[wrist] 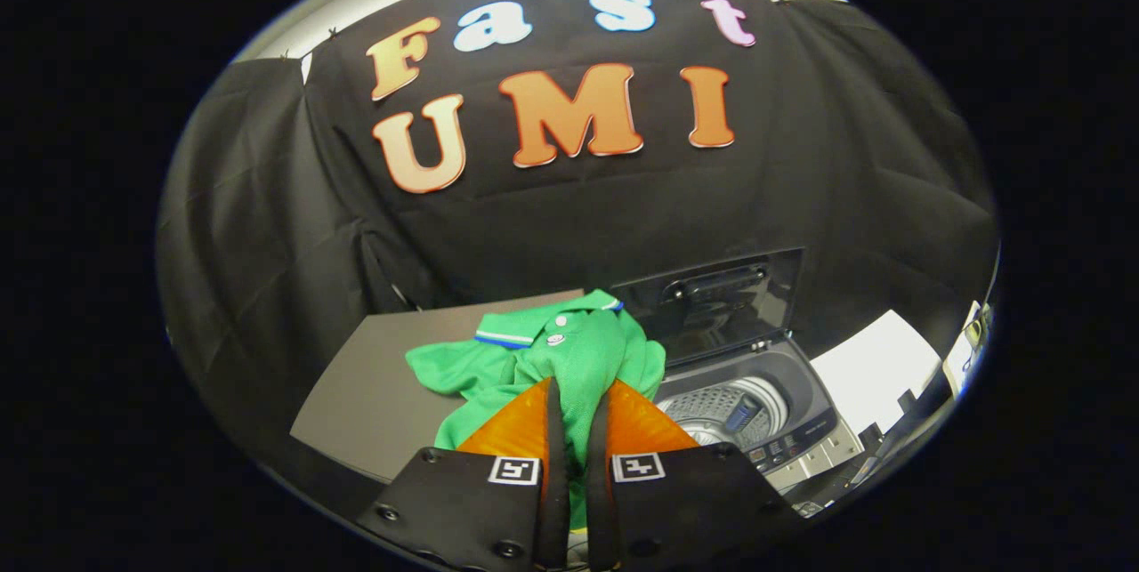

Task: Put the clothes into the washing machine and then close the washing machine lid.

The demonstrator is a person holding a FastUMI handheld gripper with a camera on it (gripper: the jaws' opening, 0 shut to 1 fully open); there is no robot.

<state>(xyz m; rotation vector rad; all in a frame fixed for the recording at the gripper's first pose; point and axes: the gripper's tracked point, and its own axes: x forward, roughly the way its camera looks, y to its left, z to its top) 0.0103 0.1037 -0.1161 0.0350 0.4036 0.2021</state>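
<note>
A green polo shirt (569, 350) with a blue-and-white striped collar hangs bunched between my fingers. My gripper (578, 394) is shut on its cloth, and the shirt is lifted above the grey table (374, 394). Part of the shirt trails down toward the table on the left. To the right of the fingers stands a top-loading washing machine (783, 394) with its dark lid (712, 301) raised upright at the back. Its perforated steel drum (725, 412) is open just right of the fingertips.
The washer's control panel (801, 452) runs along its near right side. A white surface (876, 372) lies beyond the washer on the right. Black cloth walls close in the booth behind and to the left.
</note>
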